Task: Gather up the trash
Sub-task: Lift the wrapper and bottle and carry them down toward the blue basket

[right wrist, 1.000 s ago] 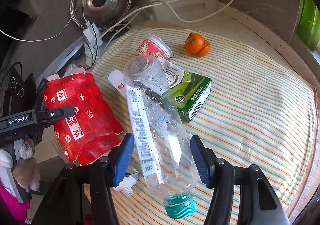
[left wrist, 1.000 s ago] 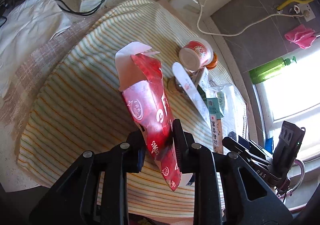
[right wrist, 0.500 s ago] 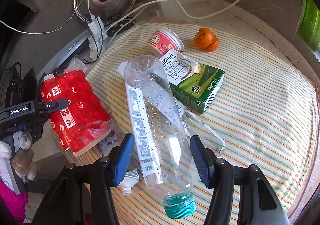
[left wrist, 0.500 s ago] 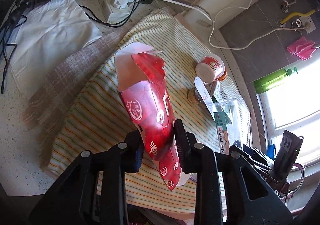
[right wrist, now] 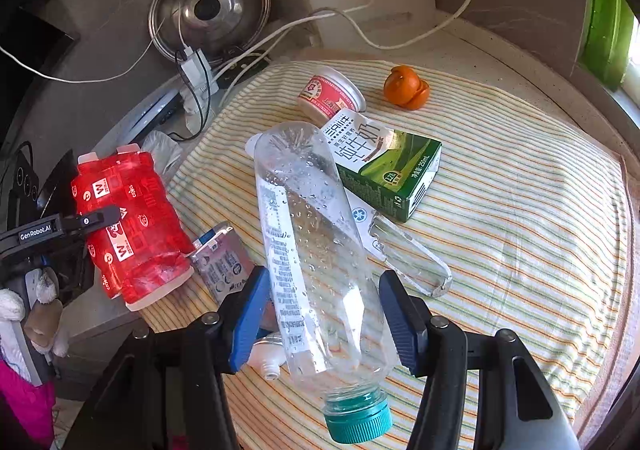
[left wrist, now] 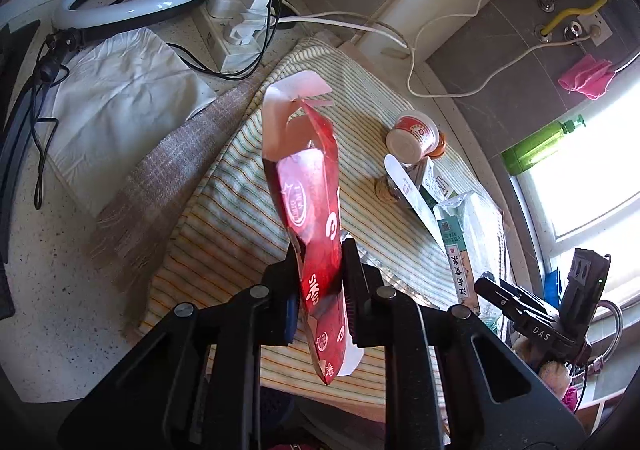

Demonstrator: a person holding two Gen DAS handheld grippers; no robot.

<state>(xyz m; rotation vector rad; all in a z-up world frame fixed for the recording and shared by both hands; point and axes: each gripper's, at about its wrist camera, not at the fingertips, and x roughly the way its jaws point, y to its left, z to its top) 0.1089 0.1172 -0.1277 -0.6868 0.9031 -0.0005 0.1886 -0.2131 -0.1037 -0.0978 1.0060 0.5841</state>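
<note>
A crushed red carton (left wrist: 308, 186) hangs above the near-left edge of the striped cloth (left wrist: 224, 234). My left gripper (left wrist: 322, 262) is closing on its lower end, pads pressed to both sides. The right wrist view shows the same red carton (right wrist: 132, 226) at the left, off the cloth's edge. My right gripper (right wrist: 325, 278) is shut on a clear plastic bottle (right wrist: 304, 210) with a teal cap, held tilted above the cloth. On the cloth lie a red-and-white yogurt cup (right wrist: 332, 94), a green milk carton (right wrist: 392, 174), an orange peel (right wrist: 404, 90), a clear plastic tray (right wrist: 408, 258) and a foil pack (right wrist: 220, 262).
A white power strip (left wrist: 236, 26) with plugs and cables, a ring light (left wrist: 132, 6) and a white sheet (left wrist: 120, 102) lie on the counter left of the cloth. A steel lid (right wrist: 208, 10) leans at the back. A green bottle (left wrist: 540, 142) stands by the window.
My left gripper has drawn back and up from the cloth with the red carton, so more counter shows. The right gripper has shifted a little, still holding the bottle.
</note>
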